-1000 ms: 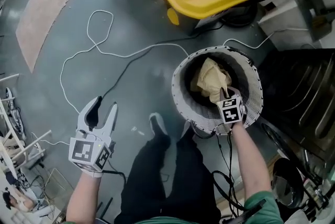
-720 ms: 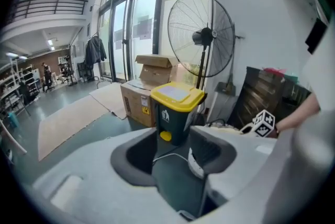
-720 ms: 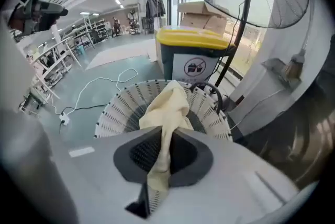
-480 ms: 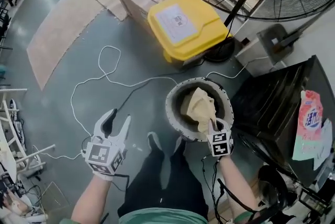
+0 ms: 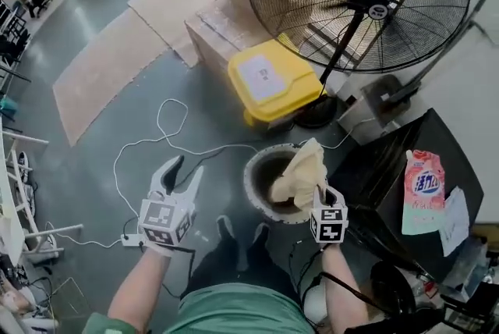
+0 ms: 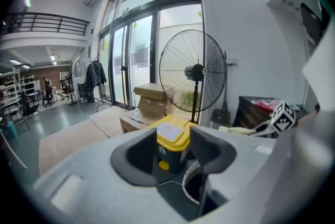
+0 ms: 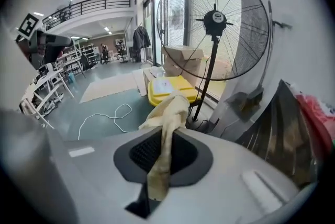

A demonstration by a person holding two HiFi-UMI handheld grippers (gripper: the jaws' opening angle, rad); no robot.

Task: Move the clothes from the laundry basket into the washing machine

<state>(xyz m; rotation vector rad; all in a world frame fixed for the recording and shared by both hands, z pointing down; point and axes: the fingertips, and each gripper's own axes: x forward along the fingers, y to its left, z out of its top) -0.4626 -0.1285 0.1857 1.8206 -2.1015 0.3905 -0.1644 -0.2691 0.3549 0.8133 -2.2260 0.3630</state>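
A cream-yellow cloth point(image 5: 300, 172) hangs above the round white laundry basket point(image 5: 257, 196) on the floor, lifted partly out of it. My right gripper point(image 5: 320, 196) is shut on that cloth point(image 7: 166, 134), which is pinched between its dark pads and droops both ways. My left gripper point(image 5: 179, 172) stands open and empty to the left of the basket, over the grey floor; between its jaws point(image 6: 175, 152) I see only the yellow bin and the basket rim. The dark top of a machine point(image 5: 398, 176) lies at the right.
A yellow lidded bin point(image 5: 273, 83) and cardboard boxes point(image 5: 226, 28) stand behind the basket. A large pedestal fan point(image 5: 359, 1) rises at the back right. A white cable point(image 5: 156, 141) loops over the floor. A pink detergent pouch point(image 5: 422, 192) lies on the dark machine top.
Both grippers have risen. The right one has pulled the cream cloth up out of the basket. The view has drawn back, and the fan and boxes have come into sight.
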